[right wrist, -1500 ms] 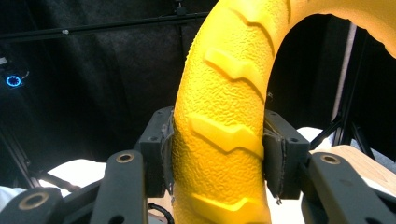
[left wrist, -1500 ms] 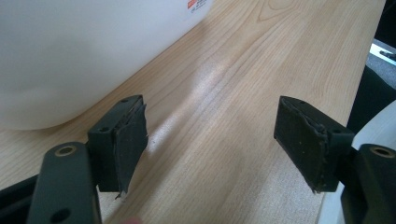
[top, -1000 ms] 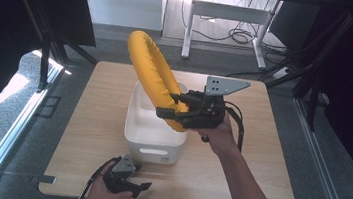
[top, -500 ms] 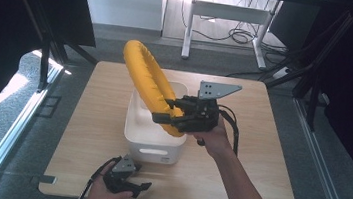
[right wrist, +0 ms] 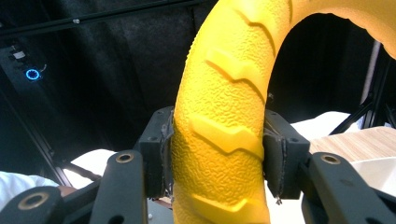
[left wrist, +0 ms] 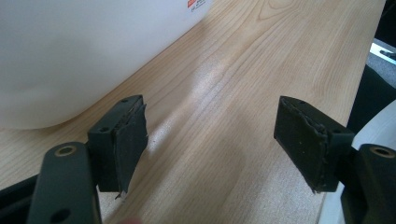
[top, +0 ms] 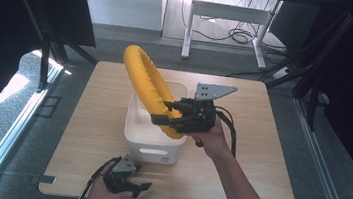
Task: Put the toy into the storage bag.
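My right gripper (top: 165,117) is clamped tight on the yellow ring (top: 147,83), a jaw pressed against each side of its ribbed band, holding it upright and tilted over the white bin (top: 152,139) in the middle of the table (top: 255,189). My left gripper (top: 132,185) rests at the table's near edge just in front of the bin, jaws wide apart with nothing between them

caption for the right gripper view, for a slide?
Right gripper clamped on a textured yellow ring, jaws pressing both its sides.
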Demonstrator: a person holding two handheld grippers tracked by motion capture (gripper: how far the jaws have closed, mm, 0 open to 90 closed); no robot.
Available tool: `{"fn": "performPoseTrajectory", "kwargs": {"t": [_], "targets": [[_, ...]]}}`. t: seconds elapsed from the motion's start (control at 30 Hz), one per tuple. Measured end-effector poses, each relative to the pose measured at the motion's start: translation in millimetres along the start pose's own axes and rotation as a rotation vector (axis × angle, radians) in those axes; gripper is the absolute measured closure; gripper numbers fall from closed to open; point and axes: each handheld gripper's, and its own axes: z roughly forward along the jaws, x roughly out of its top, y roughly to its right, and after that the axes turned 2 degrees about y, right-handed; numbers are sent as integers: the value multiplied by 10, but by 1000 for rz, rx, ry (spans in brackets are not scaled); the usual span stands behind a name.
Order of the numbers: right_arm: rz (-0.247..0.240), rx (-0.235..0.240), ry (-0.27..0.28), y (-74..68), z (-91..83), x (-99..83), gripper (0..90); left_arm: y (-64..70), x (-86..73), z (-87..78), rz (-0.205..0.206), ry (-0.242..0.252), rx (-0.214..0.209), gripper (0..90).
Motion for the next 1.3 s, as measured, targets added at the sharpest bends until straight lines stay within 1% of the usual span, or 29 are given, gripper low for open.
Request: {"fn": "performPoseTrajectory", "kwargs": {"t": [0.47,0.53,0.6,0.83,0.87,1.1,1.13,1.2,1.23,1.3], "targets": [[18,-12,-21,96,25,-95,510,1,-1,2,0,-1,0,257],[29,-17,-25,123,36,-120,510,2,-1,-2,0,0,1,257],[44,-20,-41,158,57,-165,510,2,-1,0,0,0,0,257],[64,-22,-54,230,98,-235,508,2,-1,-2,-1,1,1,257],[72,-15,-54,234,99,-239,508,2,-1,-3,-2,1,1,257],[73,-19,-65,241,122,-289,506,4,-1,0,-4,0,0,257],[77,-22,-68,248,124,-303,503,5,-2,2,-4,0,0,257],[66,-37,-78,253,124,-325,496,6,-2,4,-3,-1,1,257],[71,-50,-80,263,123,-337,495,9,-2,6,-7,2,0,257],[81,-54,-78,287,116,-368,493,9,-2,6,-7,2,0,257]]}}
